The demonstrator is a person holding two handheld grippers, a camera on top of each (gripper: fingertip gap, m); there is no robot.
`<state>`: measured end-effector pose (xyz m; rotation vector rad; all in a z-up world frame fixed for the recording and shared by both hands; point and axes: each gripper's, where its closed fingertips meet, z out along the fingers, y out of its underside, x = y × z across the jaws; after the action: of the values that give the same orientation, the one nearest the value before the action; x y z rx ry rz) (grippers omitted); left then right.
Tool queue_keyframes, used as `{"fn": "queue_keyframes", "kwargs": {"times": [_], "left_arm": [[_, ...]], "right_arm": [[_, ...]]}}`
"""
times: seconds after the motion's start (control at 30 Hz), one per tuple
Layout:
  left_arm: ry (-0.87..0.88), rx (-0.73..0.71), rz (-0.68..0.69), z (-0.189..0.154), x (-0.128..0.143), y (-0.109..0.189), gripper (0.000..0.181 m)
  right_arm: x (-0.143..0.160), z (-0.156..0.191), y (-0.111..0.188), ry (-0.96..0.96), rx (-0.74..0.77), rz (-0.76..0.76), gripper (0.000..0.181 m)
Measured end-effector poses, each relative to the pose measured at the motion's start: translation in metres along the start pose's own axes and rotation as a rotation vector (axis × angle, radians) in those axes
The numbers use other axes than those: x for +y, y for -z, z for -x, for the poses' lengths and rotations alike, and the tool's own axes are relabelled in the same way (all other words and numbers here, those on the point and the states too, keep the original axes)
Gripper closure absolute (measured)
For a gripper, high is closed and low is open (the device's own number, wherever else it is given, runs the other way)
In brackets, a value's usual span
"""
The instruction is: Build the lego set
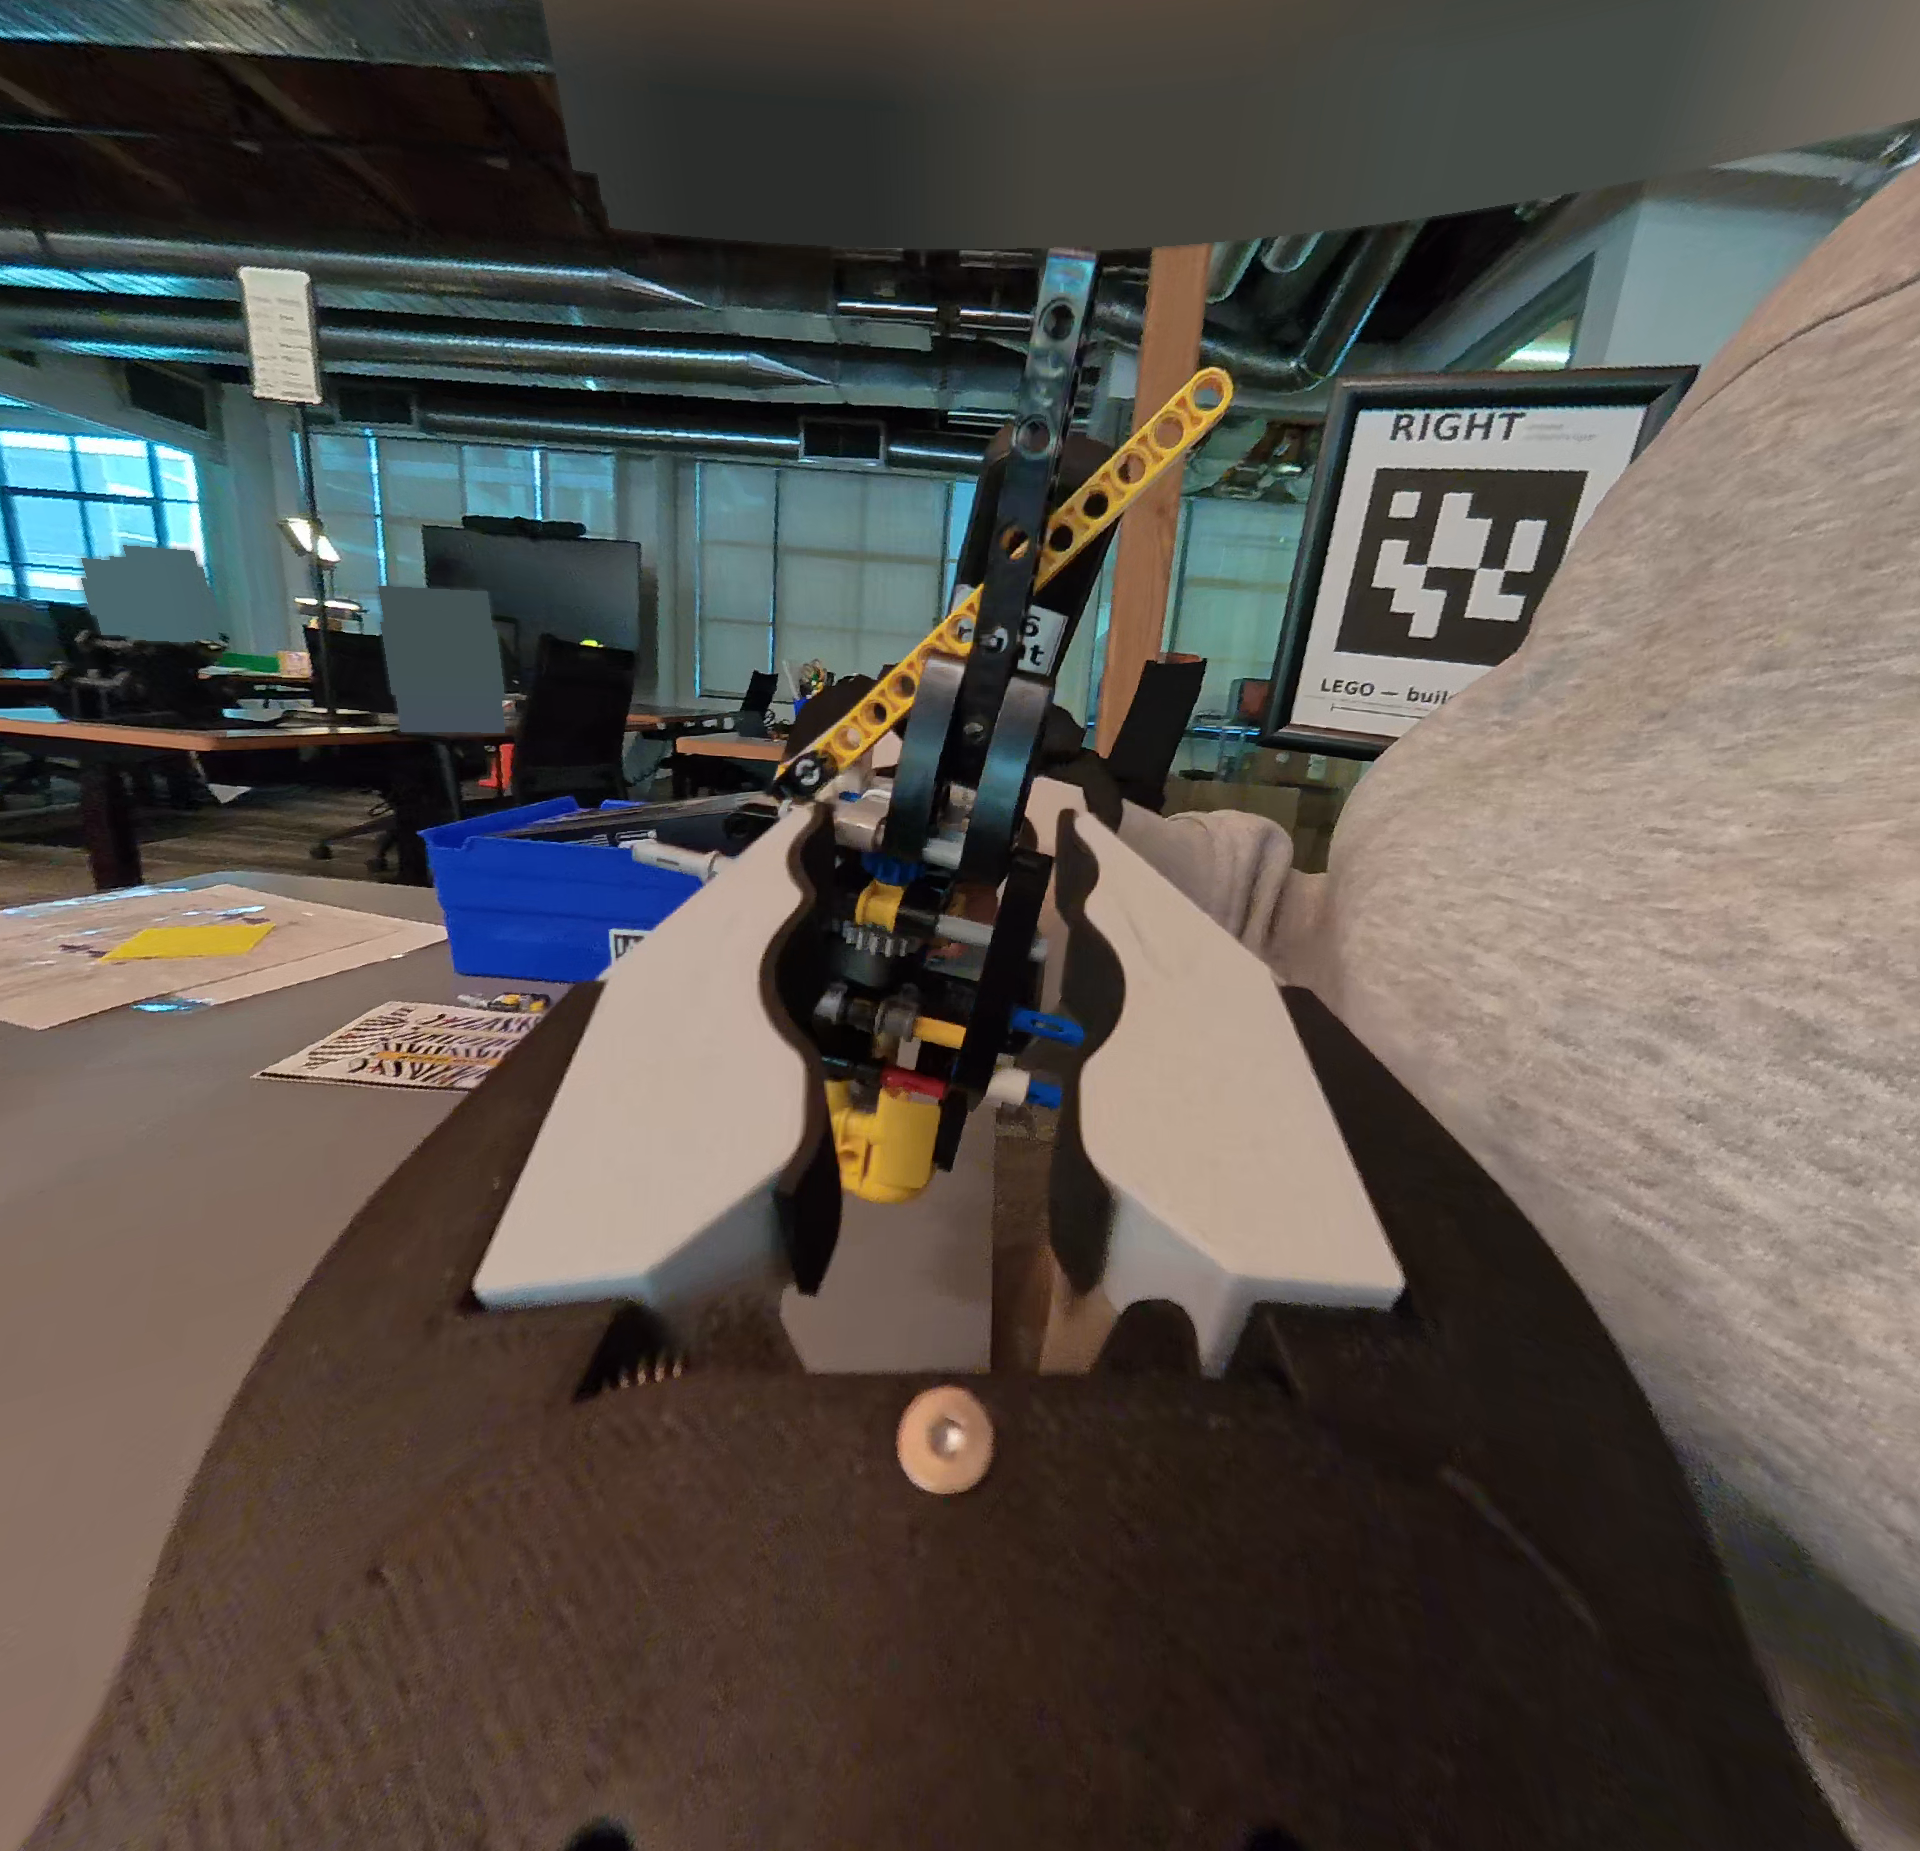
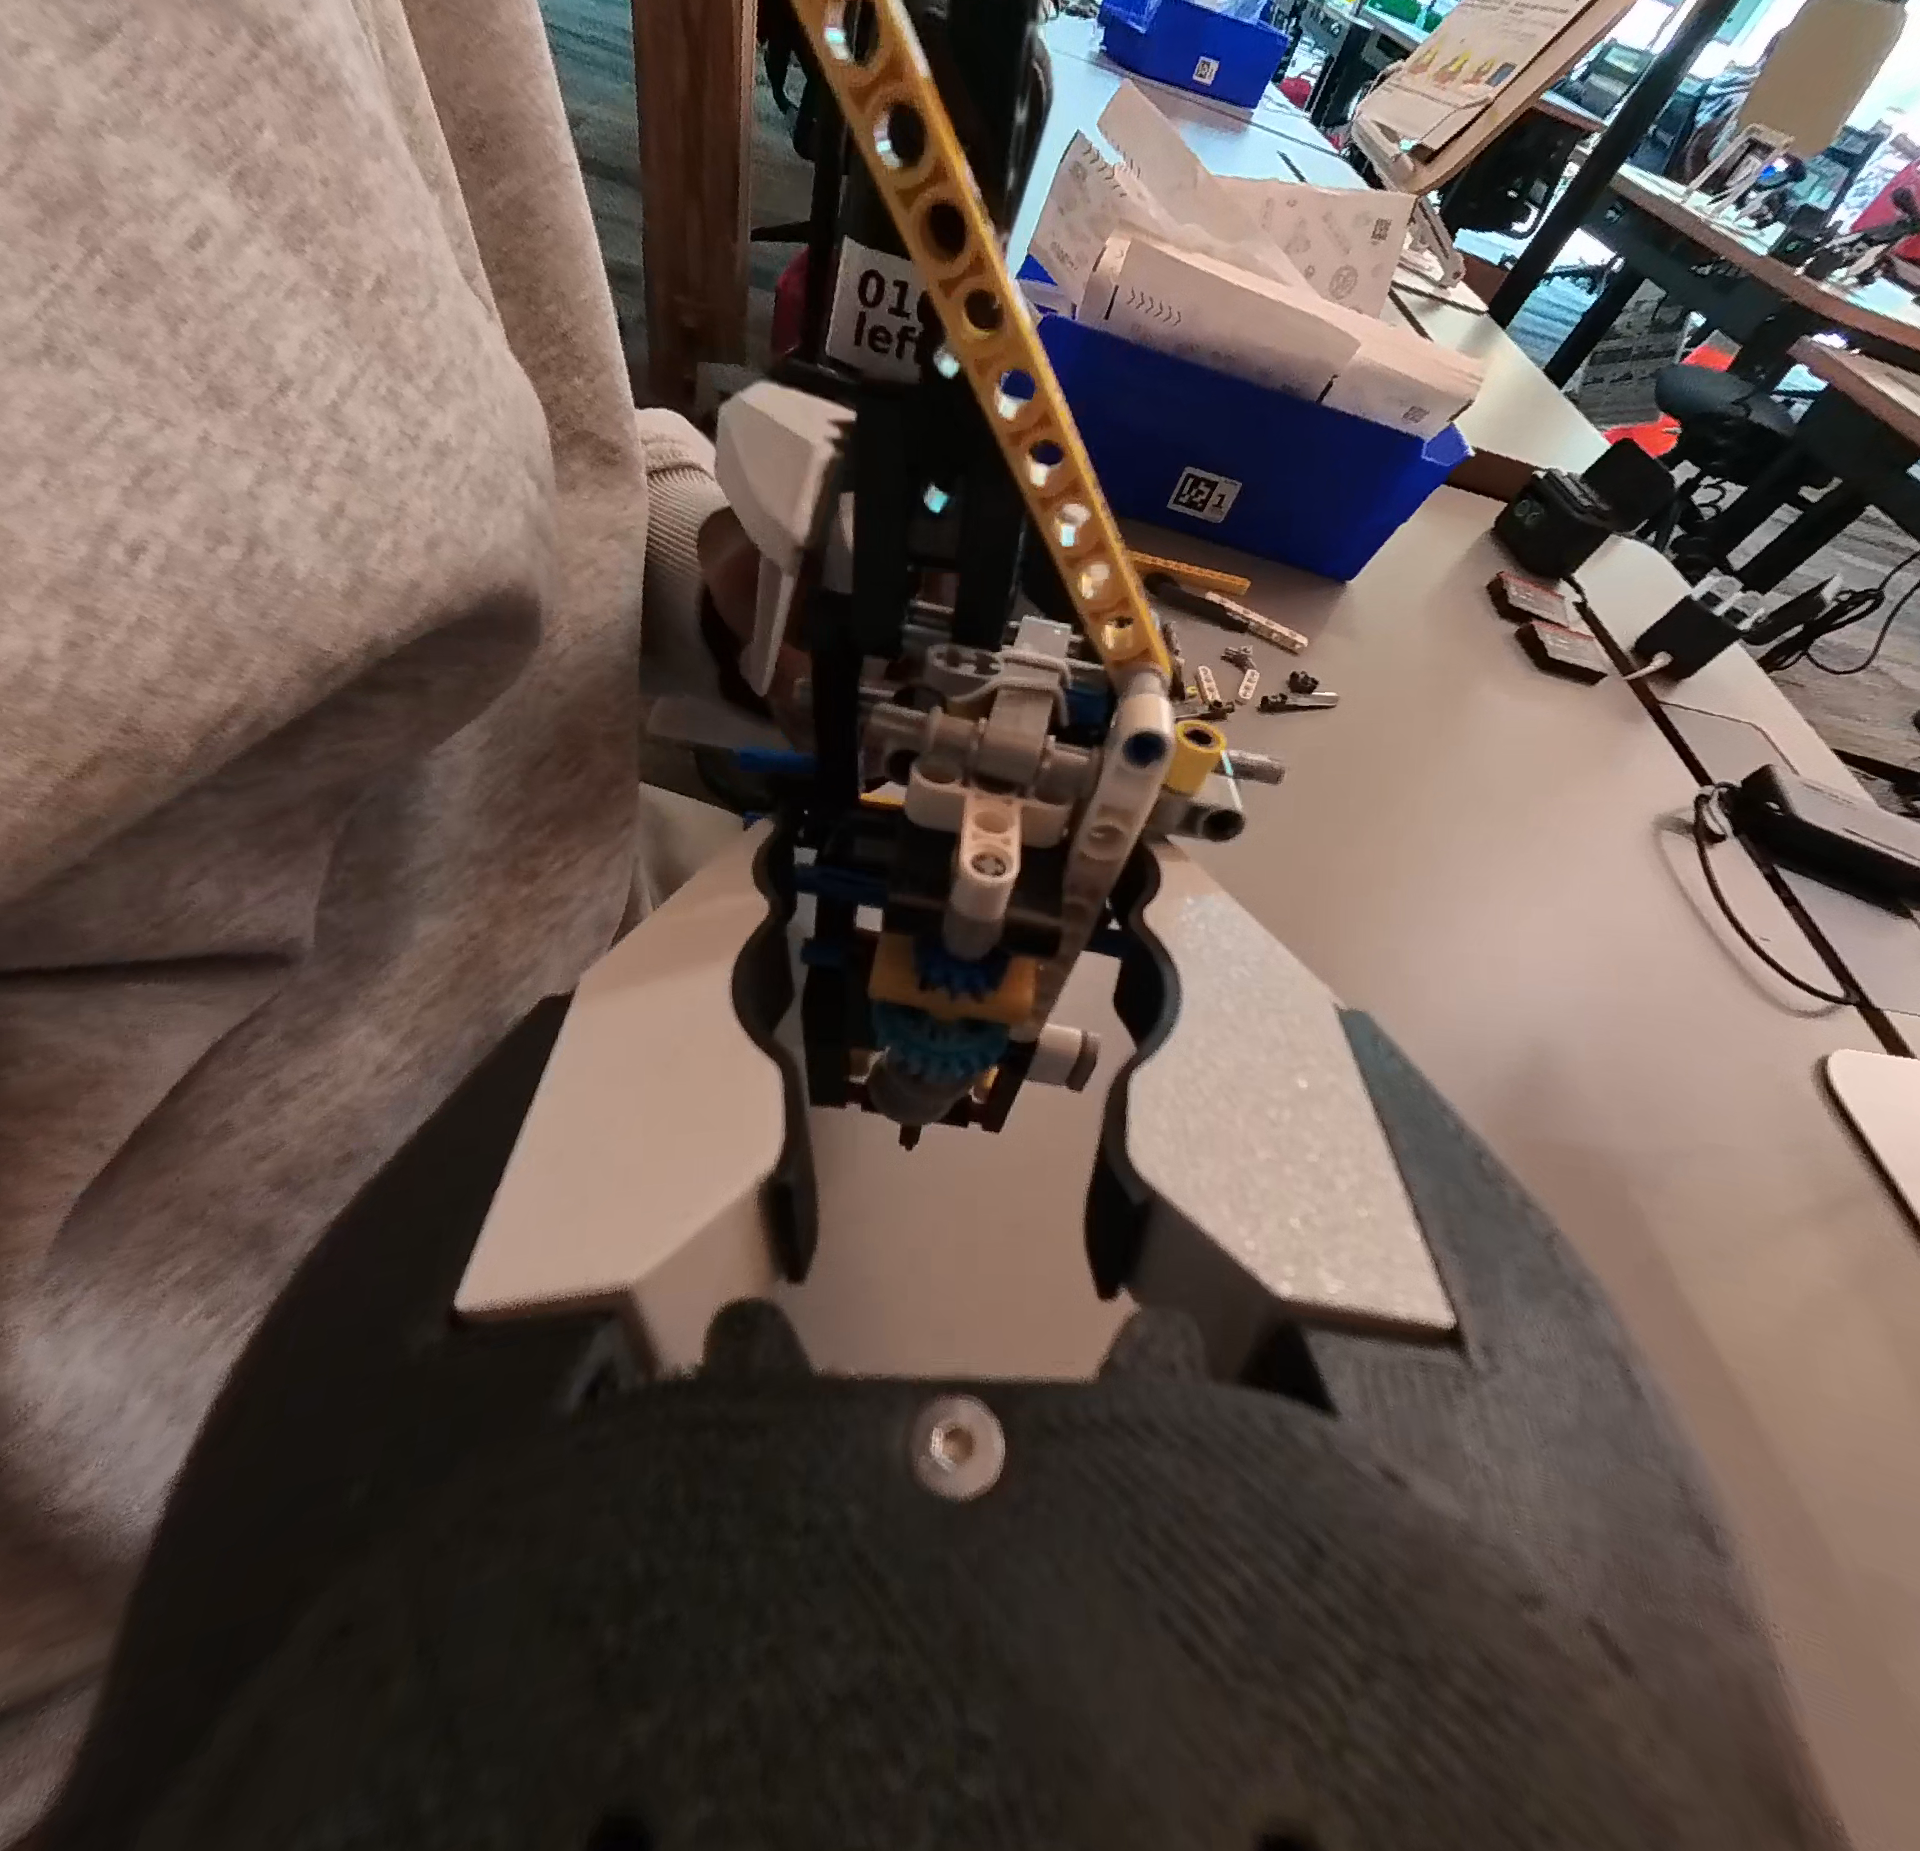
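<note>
Two claws grip one lego model at frame centre.
Left claw (image 1: 940,970) and right claw (image 2: 951,980) clamp the lego model (image 2: 987,825); upper right, blue bin (image 2: 1247,440) holds white paper packets (image 2: 1226,305).

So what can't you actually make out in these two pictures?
- Left wrist view: the black beam of the lego model runs up under a grey masked patch, so its top is hidden.
- Right wrist view: the yellow beam is cut off by the top edge.
- Right wrist view: the loose pieces on the table are too small to identify.
- Both views: whether the jaws actually press the model; their inner faces are hidden.
</note>
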<state>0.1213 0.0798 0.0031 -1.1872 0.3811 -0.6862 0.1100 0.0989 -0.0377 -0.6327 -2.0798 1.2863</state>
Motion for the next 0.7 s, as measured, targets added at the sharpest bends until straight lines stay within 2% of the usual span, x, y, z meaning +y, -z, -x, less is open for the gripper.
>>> {"fn": "queue_keyframes", "kwargs": {"times": [0.7], "left_arm": [[0.038, 0.015, 0.038, 0.0013, 0.0065, 0.0010, 0.153]], "right_arm": [[0.0020, 0.0091, 0.0002, -0.054, -0.048, 0.013, 0.120]]}}
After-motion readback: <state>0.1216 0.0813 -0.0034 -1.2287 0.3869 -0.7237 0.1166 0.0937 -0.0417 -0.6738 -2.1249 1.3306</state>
